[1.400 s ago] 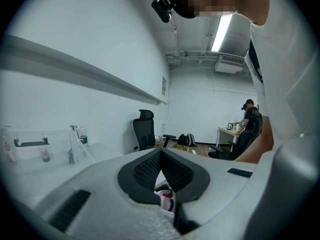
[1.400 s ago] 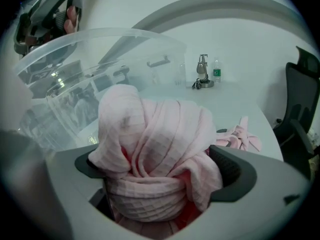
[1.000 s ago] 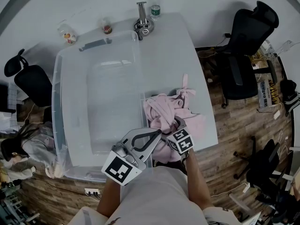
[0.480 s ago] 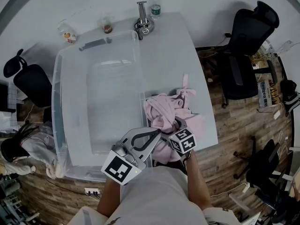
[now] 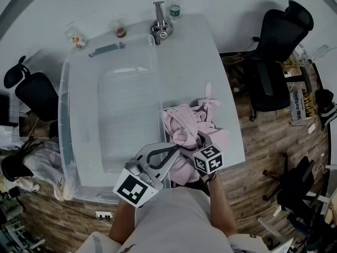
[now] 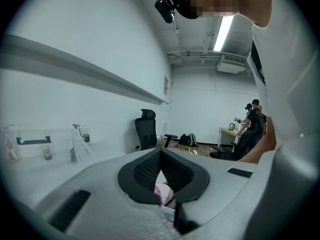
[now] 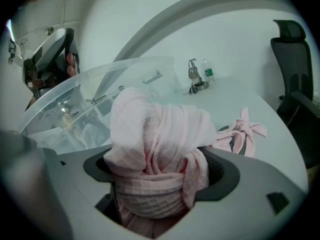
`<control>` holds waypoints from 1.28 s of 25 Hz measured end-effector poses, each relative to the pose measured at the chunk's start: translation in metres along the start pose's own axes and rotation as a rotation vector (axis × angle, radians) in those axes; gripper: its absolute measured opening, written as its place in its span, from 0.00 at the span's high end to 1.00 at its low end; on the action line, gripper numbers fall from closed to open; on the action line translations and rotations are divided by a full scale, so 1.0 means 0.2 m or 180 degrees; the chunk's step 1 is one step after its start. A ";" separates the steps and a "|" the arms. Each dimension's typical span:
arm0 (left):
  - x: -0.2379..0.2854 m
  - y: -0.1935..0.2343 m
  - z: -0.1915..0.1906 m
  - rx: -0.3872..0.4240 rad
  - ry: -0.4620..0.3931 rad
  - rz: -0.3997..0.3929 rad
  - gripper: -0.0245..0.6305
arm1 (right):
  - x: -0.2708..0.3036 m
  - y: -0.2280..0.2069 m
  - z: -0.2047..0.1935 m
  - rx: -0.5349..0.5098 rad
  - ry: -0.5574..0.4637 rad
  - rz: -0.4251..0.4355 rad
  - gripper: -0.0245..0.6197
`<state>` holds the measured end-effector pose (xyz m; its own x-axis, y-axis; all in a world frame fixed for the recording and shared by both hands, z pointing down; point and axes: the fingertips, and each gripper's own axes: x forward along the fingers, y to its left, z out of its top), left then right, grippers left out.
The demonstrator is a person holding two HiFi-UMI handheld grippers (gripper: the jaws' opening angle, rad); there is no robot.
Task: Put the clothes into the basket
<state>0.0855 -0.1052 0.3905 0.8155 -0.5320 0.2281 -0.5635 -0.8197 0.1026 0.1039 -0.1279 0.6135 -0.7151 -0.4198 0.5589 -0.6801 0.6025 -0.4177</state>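
A bundle of pink clothes (image 5: 184, 121) lies on the white table, just right of the clear plastic basket (image 5: 66, 115). My right gripper (image 5: 194, 137) reaches into the near side of the pile. In the right gripper view the pink clothes (image 7: 150, 134) bulge up between its two black pads (image 7: 220, 171) and touch both. Its jaws have just been closing, with the cloth between them. My left gripper (image 5: 178, 149) hovers beside the basket's near right corner, its tips together (image 6: 160, 154) and nothing pinched. A strip of pink shows below them.
The basket (image 7: 100, 84) looks empty inside. A metal clamp stand (image 5: 160, 28), a bottle (image 5: 174, 8) and two cups (image 5: 120, 29) stand at the table's far edge. Black office chairs (image 5: 284, 30) flank the table, and its right edge (image 5: 234, 115) runs close to the clothes.
The right gripper's marker cube has shifted slightly down and right and rolled a little, and the cloth sits more bunched at its jaws. The left gripper has stayed put.
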 end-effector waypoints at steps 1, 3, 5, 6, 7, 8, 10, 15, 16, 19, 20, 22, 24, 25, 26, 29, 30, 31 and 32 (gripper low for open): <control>0.00 0.00 0.00 -0.0002 0.0002 0.0001 0.95 | -0.01 0.00 0.01 0.0014 -0.0027 0.0011 0.28; 0.00 0.00 0.00 -0.0002 0.0002 0.0004 0.95 | -0.02 0.01 0.02 0.0065 -0.0096 0.0038 0.28; 0.00 0.00 0.00 -0.0002 0.0005 0.0004 0.95 | -0.04 0.01 0.04 0.0139 -0.0179 0.0069 0.28; 0.00 0.00 0.00 -0.0002 0.0007 0.0004 0.95 | -0.05 0.02 0.05 0.0172 -0.0219 0.0079 0.28; 0.00 0.00 0.00 0.0000 0.0006 0.0004 0.95 | -0.06 0.02 0.06 0.0198 -0.0257 0.0084 0.28; 0.00 0.00 0.00 0.0002 0.0002 0.0004 0.95 | -0.07 0.02 0.07 0.0215 -0.0293 0.0086 0.28; -0.01 -0.01 0.00 0.0008 -0.0002 0.0005 0.95 | -0.10 0.03 0.09 0.0232 -0.0363 0.0090 0.28; -0.01 -0.02 0.01 0.0047 -0.0014 -0.0001 0.95 | -0.19 0.07 0.19 0.0183 -0.0548 0.0101 0.28; -0.02 -0.02 0.02 0.0060 -0.0021 -0.0005 0.95 | -0.21 0.08 0.20 0.0159 -0.0578 0.0100 0.28; -0.02 -0.03 0.03 0.0091 -0.0036 -0.0009 0.95 | -0.27 0.10 0.26 0.0098 -0.0679 0.0078 0.28; -0.03 -0.04 0.03 0.0098 -0.0045 -0.0007 0.95 | -0.30 0.11 0.28 0.0090 -0.0723 0.0075 0.28; -0.04 -0.05 0.04 0.0113 -0.0072 0.0003 0.95 | -0.35 0.13 0.32 0.0090 -0.0830 0.0092 0.28; -0.05 -0.06 0.06 0.0139 -0.0095 0.0017 0.95 | -0.41 0.16 0.38 0.0077 -0.0945 0.0122 0.28; -0.06 -0.06 0.07 0.0154 -0.0104 0.0026 0.95 | -0.44 0.18 0.41 0.0055 -0.0996 0.0136 0.28; -0.07 -0.06 0.07 0.0172 -0.0114 0.0037 0.95 | -0.46 0.20 0.44 0.0027 -0.1044 0.0147 0.28; -0.10 -0.06 0.10 0.0202 -0.0161 0.0080 0.95 | -0.54 0.25 0.53 -0.0052 -0.1185 0.0175 0.28; -0.11 -0.06 0.11 0.0208 -0.0180 0.0098 0.95 | -0.56 0.27 0.56 -0.0077 -0.1231 0.0188 0.28; -0.12 -0.06 0.12 0.0217 -0.0199 0.0118 0.95 | -0.59 0.29 0.59 -0.0106 -0.1275 0.0205 0.28; -0.13 -0.05 0.13 0.0227 -0.0216 0.0138 0.95 | -0.61 0.31 0.62 -0.0141 -0.1314 0.0226 0.28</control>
<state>0.0735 -0.0878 0.3580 0.7990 -0.5784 0.1644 -0.5895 -0.8074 0.0243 0.1287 -0.1238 0.4298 -0.7707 -0.6076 0.1921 -0.6257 0.6645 -0.4086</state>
